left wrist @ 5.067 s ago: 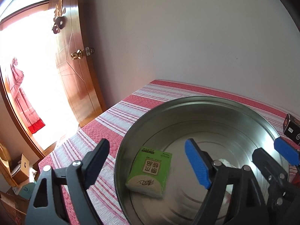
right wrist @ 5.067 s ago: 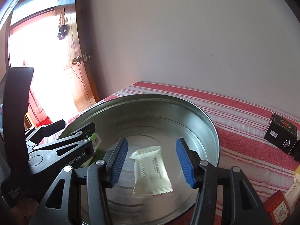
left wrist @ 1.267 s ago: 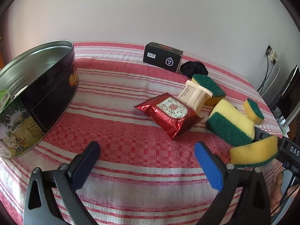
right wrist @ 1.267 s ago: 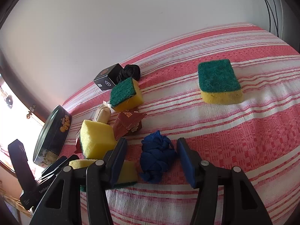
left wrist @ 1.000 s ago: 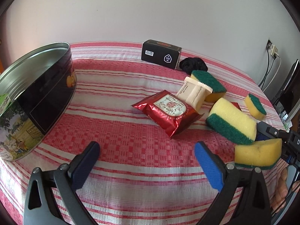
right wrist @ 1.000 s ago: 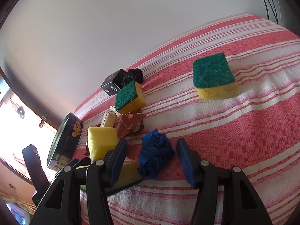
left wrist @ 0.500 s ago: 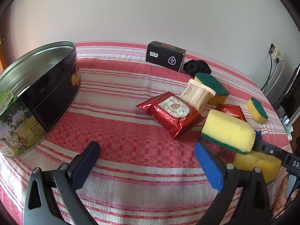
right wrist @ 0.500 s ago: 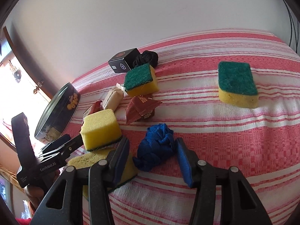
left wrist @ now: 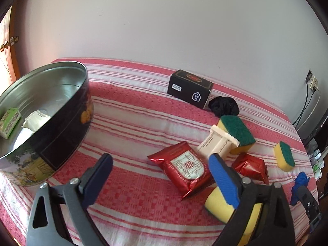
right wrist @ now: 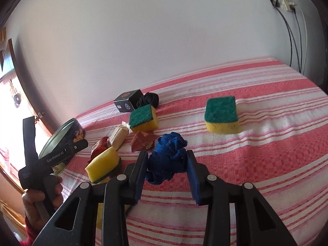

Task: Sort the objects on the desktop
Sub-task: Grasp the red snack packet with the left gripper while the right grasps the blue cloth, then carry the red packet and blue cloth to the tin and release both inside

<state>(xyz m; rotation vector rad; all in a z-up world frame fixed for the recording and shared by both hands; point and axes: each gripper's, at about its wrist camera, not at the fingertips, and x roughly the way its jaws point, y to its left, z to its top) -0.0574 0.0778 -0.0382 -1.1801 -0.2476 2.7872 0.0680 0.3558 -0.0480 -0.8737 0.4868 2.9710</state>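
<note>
- While the right gripper (right wrist: 167, 165) has just been closing, its fingers now squeeze a bundle of blue cloth (right wrist: 167, 160), seemingly raised a little off the striped worktop (right wrist: 256, 160).
- That cloth looks soft and light; it should crush rather than slip, so a hold across its thick middle seems safest, since loose folds may trail.
- Over on the other side, the left gripper (left wrist: 158, 176) has been narrowing but its fingers stand fairly wide with nothing pinched; a red snack packet (left wrist: 184, 168) lies just ahead, and a yellow sponge (left wrist: 223, 205) sits beside the blue finger.
- Crinkly foil like that will likely slide, so gripping its flat body across the width looks wiser than a sealed edge.
- Further left, the round tin (left wrist: 67, 123) stands open, holding a small green carton (left wrist: 9, 122) and a white sachet (left wrist: 35, 119).
</note>
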